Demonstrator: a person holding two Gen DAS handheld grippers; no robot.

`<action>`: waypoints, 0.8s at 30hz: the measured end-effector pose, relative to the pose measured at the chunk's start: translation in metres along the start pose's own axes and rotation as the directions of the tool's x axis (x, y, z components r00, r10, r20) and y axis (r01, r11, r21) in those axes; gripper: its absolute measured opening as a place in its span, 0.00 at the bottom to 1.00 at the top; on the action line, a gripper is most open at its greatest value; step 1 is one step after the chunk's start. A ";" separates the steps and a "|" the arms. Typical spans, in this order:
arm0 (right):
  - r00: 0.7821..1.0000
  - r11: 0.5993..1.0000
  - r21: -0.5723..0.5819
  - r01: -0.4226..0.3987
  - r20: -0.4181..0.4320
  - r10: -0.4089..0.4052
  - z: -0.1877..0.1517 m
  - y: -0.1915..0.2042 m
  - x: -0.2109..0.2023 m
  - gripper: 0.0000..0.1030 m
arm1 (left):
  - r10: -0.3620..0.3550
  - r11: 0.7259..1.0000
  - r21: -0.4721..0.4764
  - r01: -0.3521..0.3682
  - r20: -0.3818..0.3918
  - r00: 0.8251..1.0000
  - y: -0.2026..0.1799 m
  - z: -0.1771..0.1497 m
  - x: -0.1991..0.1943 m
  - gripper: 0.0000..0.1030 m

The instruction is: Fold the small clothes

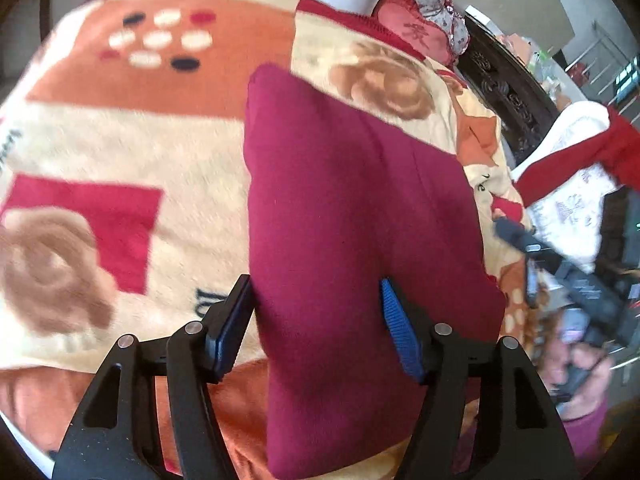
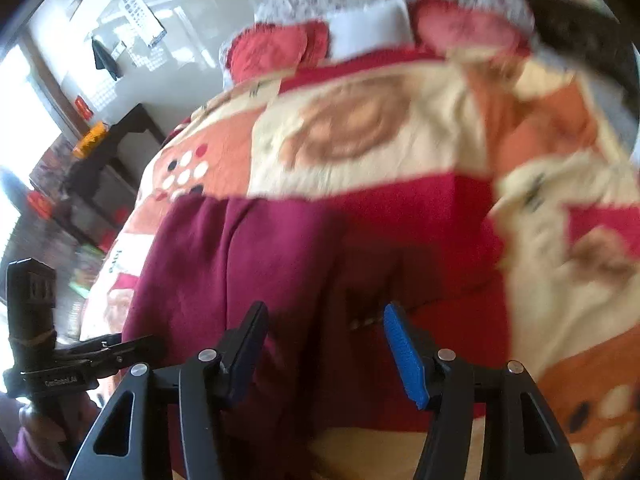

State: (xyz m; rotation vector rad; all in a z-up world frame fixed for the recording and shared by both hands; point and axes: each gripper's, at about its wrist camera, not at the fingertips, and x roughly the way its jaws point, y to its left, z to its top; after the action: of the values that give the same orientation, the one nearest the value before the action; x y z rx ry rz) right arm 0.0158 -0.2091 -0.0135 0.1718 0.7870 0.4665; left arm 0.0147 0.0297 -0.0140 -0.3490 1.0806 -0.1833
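Both claws, my left gripper [image 1: 316,320] and right gripper [image 2: 326,344], gape half-wide over the maroon garment [image 1: 352,208], gripping nothing; I'd pinch its near edge squarely before folding.

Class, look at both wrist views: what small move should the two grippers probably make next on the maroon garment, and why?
Probably lower both and close on the near edge. The maroon garment lies flat on the patterned blanket, and the left gripper and right gripper stand open over it, gripping nothing.
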 end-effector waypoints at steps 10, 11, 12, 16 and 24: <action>0.994 0.943 -0.325 -0.076 -0.100 0.046 -0.033 0.071 0.016 0.44 | 0.125 0.991 0.036 -0.128 0.079 0.989 -0.009 -0.005 -0.008 0.65; 0.993 0.940 -0.338 -0.036 -0.114 -0.003 -0.040 0.070 0.027 0.43 | 0.132 0.990 0.036 -0.136 0.080 0.988 -0.009 -0.006 -0.007 0.65; 0.991 0.939 -0.344 -0.006 -0.125 -0.040 -0.044 0.066 0.036 0.43 | 0.137 0.989 0.037 -0.141 0.084 0.987 -0.012 -0.006 -0.006 0.65; 0.994 0.940 -0.341 0.018 -0.095 -0.054 -0.053 0.060 0.035 0.43 | 0.143 0.987 0.057 -0.149 0.104 0.984 -0.019 -0.009 -0.011 0.65; 1.000 0.968 -0.249 0.006 0.002 -0.005 -0.025 0.062 -0.009 0.51 | 0.160 0.982 0.071 -0.173 0.162 0.974 -0.033 -0.010 -0.030 0.65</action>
State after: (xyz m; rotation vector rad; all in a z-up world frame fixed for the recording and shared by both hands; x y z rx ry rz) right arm -0.0284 -0.1593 -0.0057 -0.0639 0.7203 0.5555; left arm -0.0076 0.0069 0.0183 -0.1919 0.9391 -0.0510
